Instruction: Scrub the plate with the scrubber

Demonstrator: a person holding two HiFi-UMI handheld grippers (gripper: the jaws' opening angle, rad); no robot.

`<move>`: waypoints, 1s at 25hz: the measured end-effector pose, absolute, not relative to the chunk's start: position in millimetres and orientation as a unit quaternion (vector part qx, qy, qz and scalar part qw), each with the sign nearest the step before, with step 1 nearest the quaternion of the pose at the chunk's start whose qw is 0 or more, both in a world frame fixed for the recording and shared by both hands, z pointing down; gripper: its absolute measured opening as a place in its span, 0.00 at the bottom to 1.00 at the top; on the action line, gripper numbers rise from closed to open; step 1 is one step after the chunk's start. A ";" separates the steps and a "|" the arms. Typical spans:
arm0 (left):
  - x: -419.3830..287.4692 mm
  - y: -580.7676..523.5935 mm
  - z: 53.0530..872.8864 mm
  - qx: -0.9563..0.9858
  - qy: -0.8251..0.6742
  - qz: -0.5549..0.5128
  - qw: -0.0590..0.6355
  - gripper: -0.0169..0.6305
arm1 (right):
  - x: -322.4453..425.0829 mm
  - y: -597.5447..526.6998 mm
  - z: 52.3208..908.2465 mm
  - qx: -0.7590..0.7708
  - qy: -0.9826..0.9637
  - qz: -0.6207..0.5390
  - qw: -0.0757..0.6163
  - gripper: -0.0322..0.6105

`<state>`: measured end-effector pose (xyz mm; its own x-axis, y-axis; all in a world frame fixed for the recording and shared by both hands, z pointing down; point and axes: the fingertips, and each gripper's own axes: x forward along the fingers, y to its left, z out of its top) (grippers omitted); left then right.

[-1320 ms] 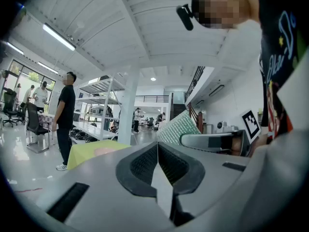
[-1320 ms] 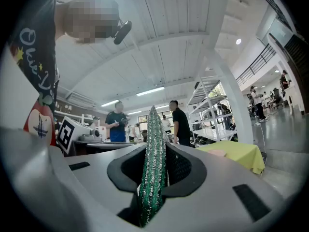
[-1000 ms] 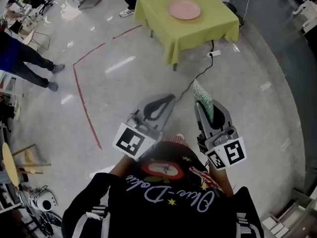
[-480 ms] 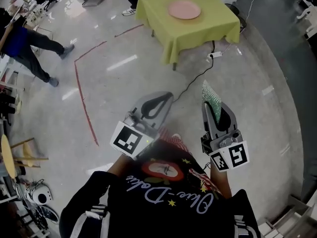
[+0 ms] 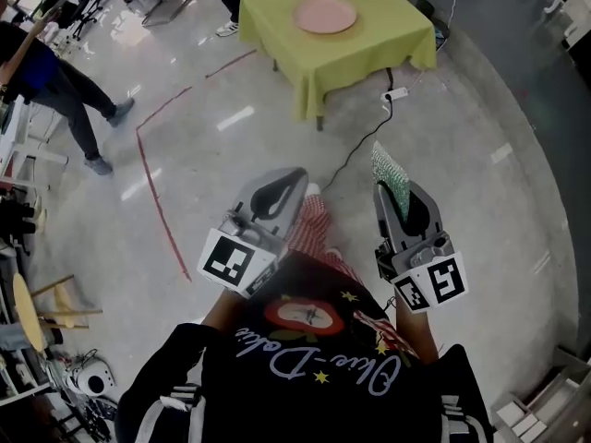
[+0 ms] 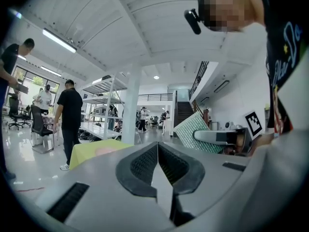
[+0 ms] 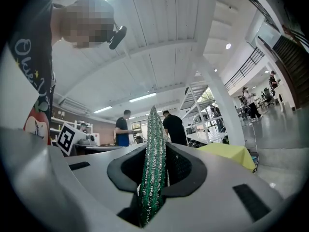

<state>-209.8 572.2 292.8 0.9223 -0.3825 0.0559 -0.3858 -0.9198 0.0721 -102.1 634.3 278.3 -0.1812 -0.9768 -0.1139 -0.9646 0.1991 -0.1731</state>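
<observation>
A pink plate lies on a table under a yellow-green cloth far ahead at the top of the head view. My right gripper is shut on a green glittery scrubber, which stands on edge between its jaws. My left gripper is shut with nothing in it; its jaws meet. Both grippers are held level at waist height, well short of the table. In the left gripper view the scrubber shows at the right and the yellow table ahead.
A black cable runs across the shiny floor from a white power strip by the table. Red tape lines mark the floor at left. A person in blue walks at far left. Several people stand by shelves beyond the table.
The table and plate have shifted slightly left in the head view as both grippers advance across the floor. The person at left has stepped onward. Both grips are unchanged.
</observation>
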 end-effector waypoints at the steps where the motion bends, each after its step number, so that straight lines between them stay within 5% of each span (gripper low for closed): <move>1: -203.1 568.6 292.8 0.980 -0.193 0.019 0.039 0.03 | -97.0 633.3 277.8 -0.634 0.766 -0.028 0.098 0.15; 25: -142.5 372.2 285.2 0.982 -0.182 0.002 0.059 0.03 | -41.8 438.7 265.9 -0.645 0.761 -0.027 0.067 0.15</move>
<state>-142.5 372.2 285.2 0.9340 -0.3564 0.0249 -0.3568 -0.9270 0.1157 -41.8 438.7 265.9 -0.1594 -0.9849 -0.0672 -0.9776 0.1670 -0.1279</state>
